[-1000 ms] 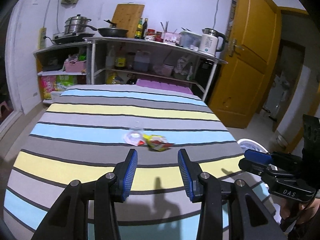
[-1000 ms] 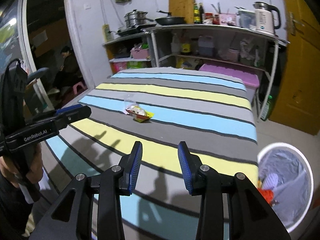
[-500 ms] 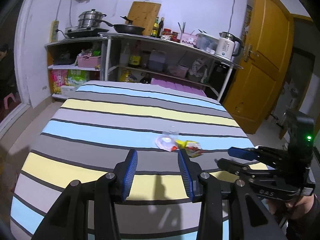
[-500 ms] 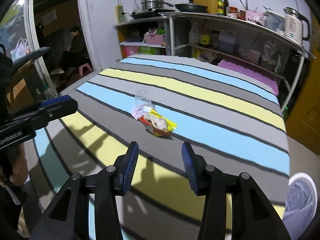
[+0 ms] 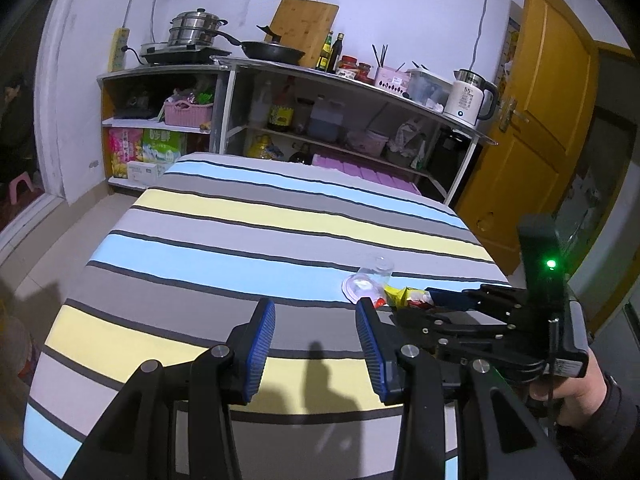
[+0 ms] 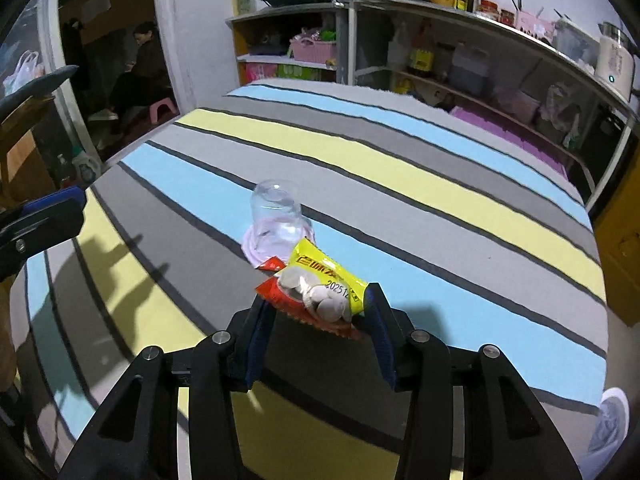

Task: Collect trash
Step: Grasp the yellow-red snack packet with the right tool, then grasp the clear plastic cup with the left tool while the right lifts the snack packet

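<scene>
A yellow and red snack wrapper [image 6: 320,280] lies on the striped tablecloth [image 6: 400,168]. My right gripper [image 6: 318,300] is open, one blue pad on each side of the wrapper, not squeezing it. Just behind the wrapper a clear plastic cup [image 6: 276,212] stands upside down on a pale lid [image 6: 252,246]. In the left wrist view the cup [image 5: 374,274] and wrapper [image 5: 404,294] sit to the right, with the right gripper [image 5: 416,303] reaching in from that side. My left gripper [image 5: 316,320] hangs open and empty over the cloth, short of the trash and to its left.
A white bin with a grey liner [image 6: 612,420] stands on the floor off the table's right corner. Behind the table are metal shelves [image 5: 360,128] with pots, bottles and a kettle [image 5: 468,96]. A yellow door [image 5: 540,120] is at the right. A person sits in the far doorway [image 6: 140,68].
The right gripper has come forward and down until its pads flank the wrapper, and its jaws have widened a little. The left gripper has drifted left, so the trash now sits to its right.
</scene>
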Tool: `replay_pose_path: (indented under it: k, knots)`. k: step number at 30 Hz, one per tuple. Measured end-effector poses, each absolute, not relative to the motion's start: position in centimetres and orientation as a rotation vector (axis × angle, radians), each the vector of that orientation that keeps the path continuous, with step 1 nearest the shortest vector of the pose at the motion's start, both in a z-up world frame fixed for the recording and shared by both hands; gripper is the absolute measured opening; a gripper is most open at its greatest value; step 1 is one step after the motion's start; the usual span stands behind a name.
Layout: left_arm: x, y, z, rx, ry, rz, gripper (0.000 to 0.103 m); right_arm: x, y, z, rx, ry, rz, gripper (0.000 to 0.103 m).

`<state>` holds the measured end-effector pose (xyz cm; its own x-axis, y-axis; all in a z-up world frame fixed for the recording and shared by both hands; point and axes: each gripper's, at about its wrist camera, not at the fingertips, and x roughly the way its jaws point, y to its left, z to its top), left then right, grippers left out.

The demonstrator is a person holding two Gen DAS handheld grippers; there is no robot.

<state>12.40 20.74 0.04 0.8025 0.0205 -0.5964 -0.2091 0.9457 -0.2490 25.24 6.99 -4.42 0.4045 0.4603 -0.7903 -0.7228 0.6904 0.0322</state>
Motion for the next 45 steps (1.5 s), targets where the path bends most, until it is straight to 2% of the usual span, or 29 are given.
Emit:
replay_pose_path:
  k: [2, 3, 7, 30, 33, 34, 45]
  knots:
    - [12.6, 20.7, 0.0, -0.310, 0.631, 0.123, 0.041, 25.6, 6.8, -4.5, -0.301, 0.896, 0.773, 0.045]
    - [12.8, 20.7, 0.0, -0.308, 0.632, 0.121, 0.041, 25.6, 6.7, -4.4, -0.288, 0.896, 0.775, 0.039]
    - [13.9, 20.1, 0.1, -0.295, 0.641, 0.103, 0.041, 25.3, 5.7, -3.8, -0.259, 0.888, 0.764, 0.033]
    - [25.1, 15.1, -3.6, -0.150, 0.811, 0.089, 0.041, 24.9, -2.2, -2.4, -0.124, 0.861, 0.725, 0.033]
    - [25.6, 14.7, -3.9, -0.136, 0.814, 0.091, 0.038, 24.9, -2.8, -2.5, -0.109, 0.860, 0.723, 0.033]
    - [25.7, 14.5, -4.0, -0.128, 0.816, 0.092, 0.032, 24.9, -2.9, -2.5, -0.104, 0.860, 0.722, 0.033]
    - [23.4, 13.1, -2.0, -0.114, 0.771, 0.074, 0.031, 23.9, -5.0, -1.6, -0.072, 0.829, 0.698, 0.033]
